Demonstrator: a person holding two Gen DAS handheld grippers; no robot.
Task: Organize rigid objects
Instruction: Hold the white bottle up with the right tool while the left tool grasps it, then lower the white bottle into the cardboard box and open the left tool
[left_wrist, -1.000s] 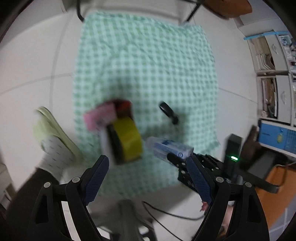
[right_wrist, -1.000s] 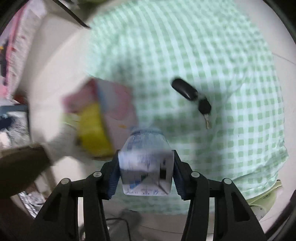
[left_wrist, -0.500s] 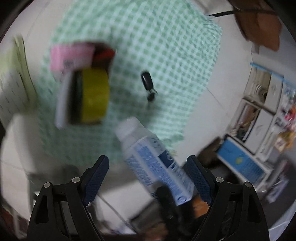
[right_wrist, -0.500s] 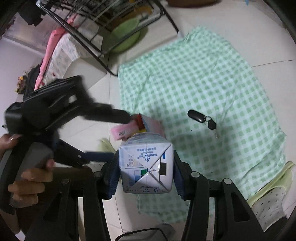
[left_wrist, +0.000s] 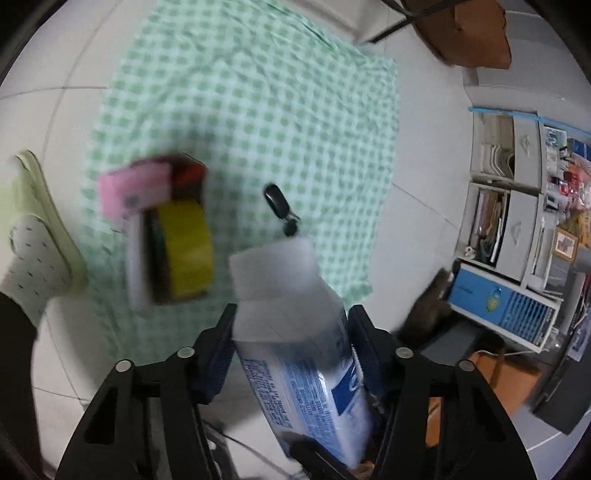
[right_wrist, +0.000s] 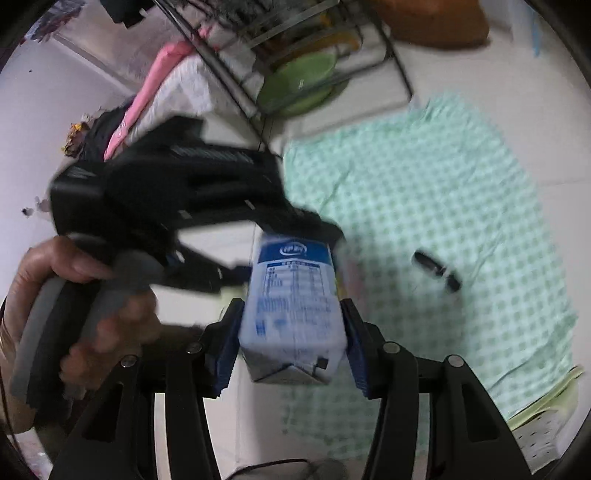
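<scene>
Mid-air handoff: milk carton (left_wrist: 295, 354) sits btwn both my claws. Right claw (right_wrist: 291, 345) pinches its base; left claw (left_wrist: 291, 332) pads touch its sides near the top, looks clamped too. Long axis runs claw to claw. Box (left_wrist: 166, 236) ahead-left of left claw, on cloth (left_wrist: 258, 110), keys (left_wrist: 280, 206) dead ahead.

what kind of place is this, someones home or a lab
Most likely a lived-in home: a green checked cloth spread on a tiled floor, a drying rack with clothes, and cluttered storage drawers.
</scene>
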